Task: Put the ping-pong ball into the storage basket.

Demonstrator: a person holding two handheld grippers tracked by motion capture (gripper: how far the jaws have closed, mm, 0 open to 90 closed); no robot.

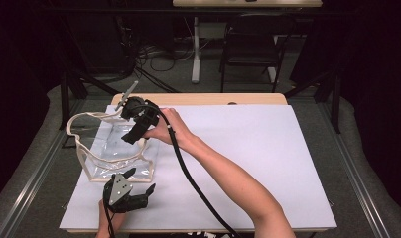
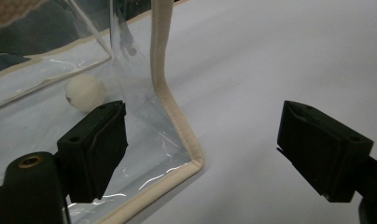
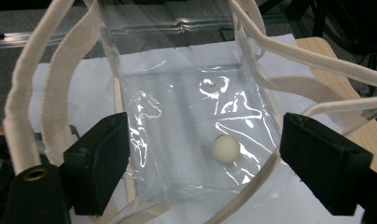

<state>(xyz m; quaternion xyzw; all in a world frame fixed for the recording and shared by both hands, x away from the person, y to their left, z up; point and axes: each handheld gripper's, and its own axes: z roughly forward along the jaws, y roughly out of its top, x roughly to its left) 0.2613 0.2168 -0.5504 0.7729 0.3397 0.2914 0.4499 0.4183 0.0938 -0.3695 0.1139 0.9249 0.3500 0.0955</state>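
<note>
High view first: clear plastic tote bag with cream webbing trim and handles (image 1: 116,158) standing upright on the left part of the white-covered bench (image 1: 248,148), mouth up.

Right tongs (image 1: 134,134) poised over the bag's mouth at its far side, tilted down into it. Jaws well apart, nothing between them.

Right gripper view: small white ball (image 3: 225,149) resting on the bag's clear floor, below and ahead of the right tongs (image 3: 205,126), a little toward the right jaw. Round, so no long axis to line up with. Straight down through the open mouth to reach it.

Left tongs (image 1: 140,180) lying low on the bench at the bag's near right corner. Jaws also apart, clamped on nothing.

Left gripper view: cream-trimmed corner of the bag (image 2: 177,126) between the two jaws, not pressed by either. Same ball (image 2: 84,92) beyond the clear wall, so shut off from the left tongs (image 2: 203,112).

Right hand judged the better placed for the ball: nothing but open air between.

In the way: webbing handles looping on both sides of the mouth, close to the right jaws; limp clear walls likely to fold inward if nudged. Rest of the bench bare; dark folding chair (image 1: 250,44) far behind, no hindrance.
</note>
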